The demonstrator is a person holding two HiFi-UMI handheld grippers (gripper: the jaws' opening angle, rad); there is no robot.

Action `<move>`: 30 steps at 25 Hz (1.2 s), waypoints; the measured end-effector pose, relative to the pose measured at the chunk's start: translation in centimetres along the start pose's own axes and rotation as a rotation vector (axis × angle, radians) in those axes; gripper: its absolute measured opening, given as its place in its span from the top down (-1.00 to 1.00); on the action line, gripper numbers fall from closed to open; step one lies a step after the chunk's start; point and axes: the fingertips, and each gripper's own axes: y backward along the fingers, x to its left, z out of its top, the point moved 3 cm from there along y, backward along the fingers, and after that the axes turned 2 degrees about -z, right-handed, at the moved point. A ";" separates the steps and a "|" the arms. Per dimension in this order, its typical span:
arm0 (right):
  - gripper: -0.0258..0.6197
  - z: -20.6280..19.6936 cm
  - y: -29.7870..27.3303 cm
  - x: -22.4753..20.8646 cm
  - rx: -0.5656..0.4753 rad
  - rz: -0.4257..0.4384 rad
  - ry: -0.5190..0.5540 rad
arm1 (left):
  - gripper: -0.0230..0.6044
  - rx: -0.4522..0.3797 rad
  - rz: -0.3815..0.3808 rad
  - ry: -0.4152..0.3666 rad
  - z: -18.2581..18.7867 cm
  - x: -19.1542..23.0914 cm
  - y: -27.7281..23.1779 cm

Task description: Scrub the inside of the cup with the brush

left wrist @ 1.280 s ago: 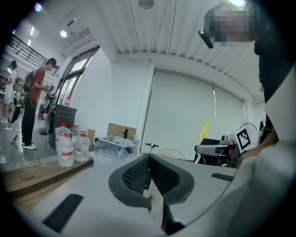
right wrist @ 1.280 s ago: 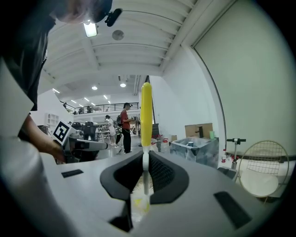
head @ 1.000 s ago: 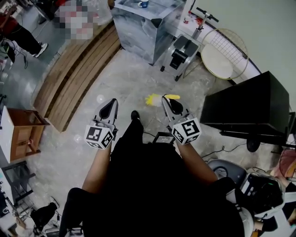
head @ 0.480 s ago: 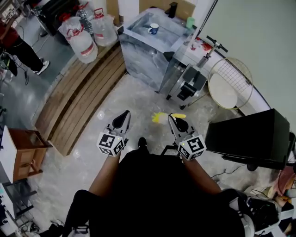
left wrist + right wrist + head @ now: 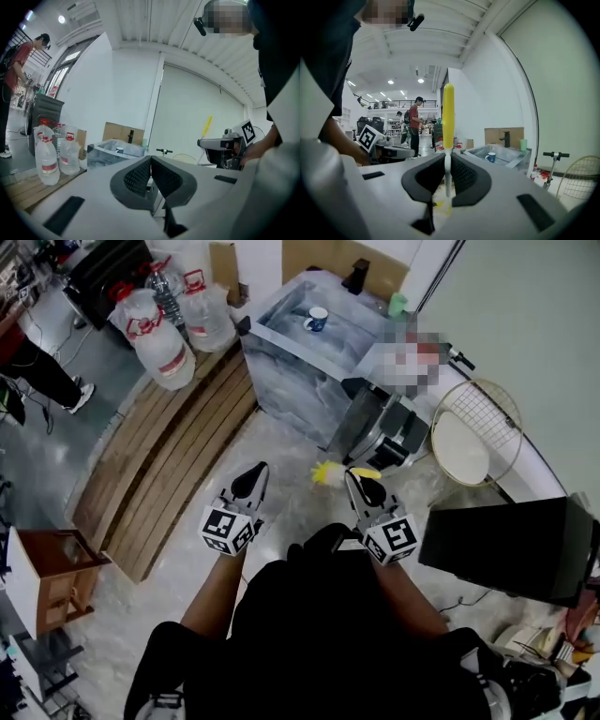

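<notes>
Gripping brush (image 5: 448, 112) by thin white neck in right tool (image 5: 447, 158), yellow handle up; likely light, stiff, slick. Clamped shut on nothing with left tool (image 5: 151, 161). Facing small cup (image 5: 318, 319), well apart on marbled table (image 5: 291, 371); probably breakable, best steadied by wall.

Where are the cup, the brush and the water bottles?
cup (image 5: 318, 319), head view, its side.
brush (image 5: 448, 115), right gripper view, its yellow handle.
water bottles (image 5: 167, 354), head view, the nearest bottle's body.

The small white-and-blue cup (image 5: 318, 319) on the grey marbled counter (image 5: 291, 381) is too small to show its inside. The bristles of the yellow-handled brush (image 5: 448, 115) sit mostly hidden behind the right gripper (image 5: 448, 159). The left edge cuts off a bystander (image 5: 42, 371).
</notes>
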 end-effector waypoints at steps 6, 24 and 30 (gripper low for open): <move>0.79 0.0 -3.8 -5.4 -0.016 -0.025 -0.018 | 0.88 0.017 0.007 0.016 -0.1 3.4 -5.8; 0.79 4.3 -21.8 -28.5 -0.100 0.122 0.006 | 0.88 -0.015 0.075 -0.014 5.2 13.3 -31.5; 0.79 4.8 -25.1 -32.3 -0.114 0.124 0.001 | 0.87 0.002 0.077 -0.046 6.7 15.4 -36.1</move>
